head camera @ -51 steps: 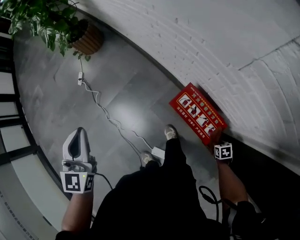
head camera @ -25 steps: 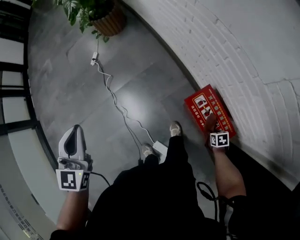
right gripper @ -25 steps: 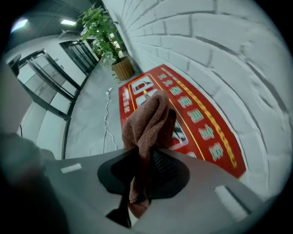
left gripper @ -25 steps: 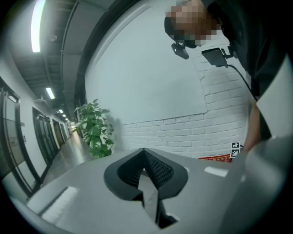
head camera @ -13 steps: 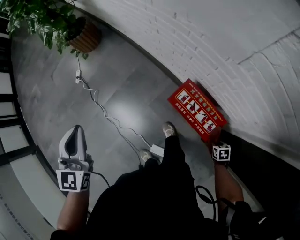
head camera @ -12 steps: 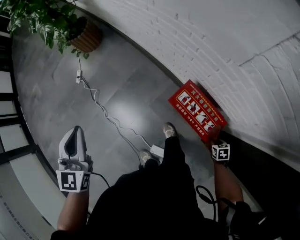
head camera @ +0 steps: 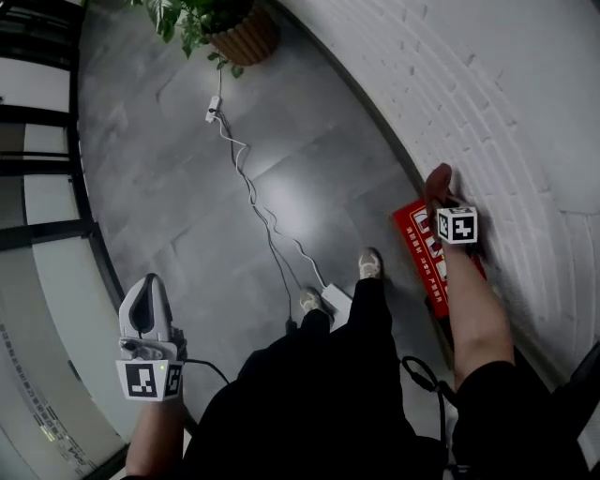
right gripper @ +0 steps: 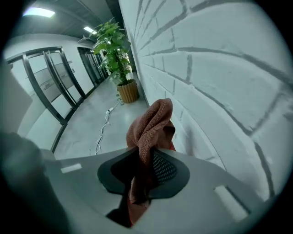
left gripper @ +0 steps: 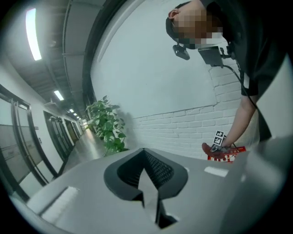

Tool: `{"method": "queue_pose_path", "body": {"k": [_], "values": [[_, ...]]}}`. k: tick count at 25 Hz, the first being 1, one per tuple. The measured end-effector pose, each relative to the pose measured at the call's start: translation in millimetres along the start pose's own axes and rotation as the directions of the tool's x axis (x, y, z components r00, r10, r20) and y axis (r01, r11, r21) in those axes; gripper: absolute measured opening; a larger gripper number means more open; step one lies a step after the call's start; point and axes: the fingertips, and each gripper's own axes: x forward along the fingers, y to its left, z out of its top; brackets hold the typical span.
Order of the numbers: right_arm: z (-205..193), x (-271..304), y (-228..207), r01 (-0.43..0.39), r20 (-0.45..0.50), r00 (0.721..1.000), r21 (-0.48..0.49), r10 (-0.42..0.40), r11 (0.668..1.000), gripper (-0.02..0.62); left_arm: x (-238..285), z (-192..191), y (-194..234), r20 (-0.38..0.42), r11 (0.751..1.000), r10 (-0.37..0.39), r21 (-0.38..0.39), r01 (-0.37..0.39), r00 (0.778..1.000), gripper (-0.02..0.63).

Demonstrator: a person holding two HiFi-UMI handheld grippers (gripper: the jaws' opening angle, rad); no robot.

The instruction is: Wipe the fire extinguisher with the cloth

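Gripping a bunched cloth, the right tool has its jaws closed on the fabric, which is reddish brown with a ribbed weave. The cloth folds over itself and sticks out well past the jaw tips.

In the head view the fire extinguisher box lies at about 3 o'clock, on the grey floor and right against the foot of the white brick wall. It is a flat red case with white print and small pictures on its upper face. The person's right forearm crosses it and hides much of that face. The cloth sits at the box's 12 o'clock end, close to the wall. Whether it presses on the red surface cannot be told.

The left tool is held well apart from the box, at about 8 o'clock in the head view. Its jaws are together with nothing between them.

A potted plant stands at 12 o'clock beside the wall. A thin white cable runs from near it across the floor toward the person's shoes.
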Motion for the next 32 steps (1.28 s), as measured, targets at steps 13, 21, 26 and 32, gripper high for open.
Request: {"method": "queue_pose_path", "body": {"k": [13, 21, 26, 32], "values": [[-102, -47, -52, 0.096, -0.16, 0.984, 0.122, -0.076, 0.988, 0.064, 7, 5, -18, 0.034, 0.999, -0.04, -0.016, 0.04, 0.999, 0.0], [-271, -155, -101, 0.293, -0.285, 0.938, 0.356, -0.196, 0.887, 0.064, 52, 30, -77, 0.113, 0.974, -0.223, -0.019, 0.227, 0.968, 0.0], [-246, -161, -81, 0.259, -0.192, 0.958, 0.265, -0.212, 0.929, 0.064, 53, 31, -87, 0.13, 0.97, -0.239, -0.021, 0.244, 0.962, 0.0], [-95, -66, -1, 0.032, -0.029, 0.999, 0.017, -0.031, 0.999, 0.064, 17, 10, -53, 0.068, 0.99, -0.134, -0.033, 0.137, 0.989, 0.0]]}}
